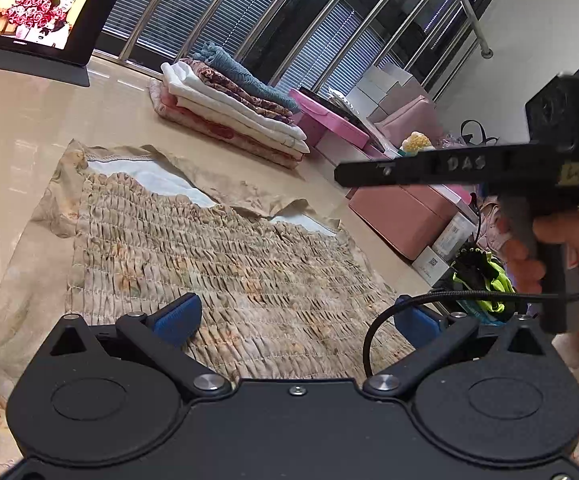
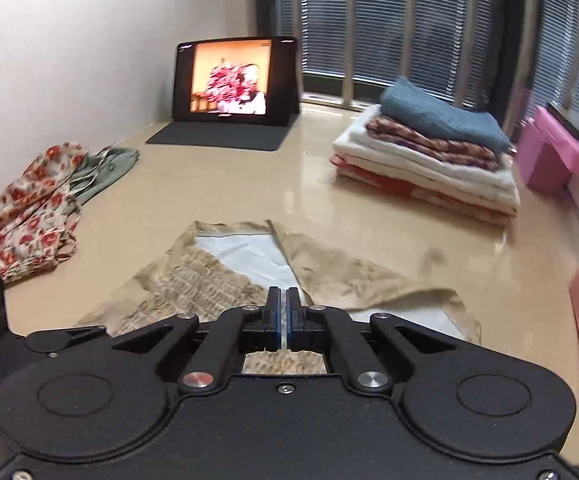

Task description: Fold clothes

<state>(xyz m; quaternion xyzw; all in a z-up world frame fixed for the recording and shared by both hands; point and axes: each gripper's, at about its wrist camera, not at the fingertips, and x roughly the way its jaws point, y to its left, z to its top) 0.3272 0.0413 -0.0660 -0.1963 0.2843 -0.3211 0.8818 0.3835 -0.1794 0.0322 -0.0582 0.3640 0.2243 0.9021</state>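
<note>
A beige smocked garment (image 1: 209, 248) lies spread flat on the glossy tan bench (image 1: 49, 120), its white lining showing at the neckline, as the fold gets under way. The left gripper (image 1: 293, 316) hovers over the near hem with its blue pads wide apart, holding nothing. The right gripper (image 2: 283, 316) has its pads pressed together on what looks like a thin sliver of pale fabric — apparently the garment's edge, though the pinch is too slight to be sure of.

Judging by the layout, the first fold is in hand: the next move calls for the left gripper to close on its side of the hem so both can carry it toward 12 o'clock.

At 1 o'clock sits a stack of folded clothes (image 2: 429, 160) topped in blue; at 9 o'clock, a floral heap (image 2: 29, 208) awaits its turn. A tablet (image 2: 233, 80) plays at 11 o'clock — behind it, blinds and steel railing; pink boxes (image 1: 329, 116) crowd the 2 o'clock side.
</note>
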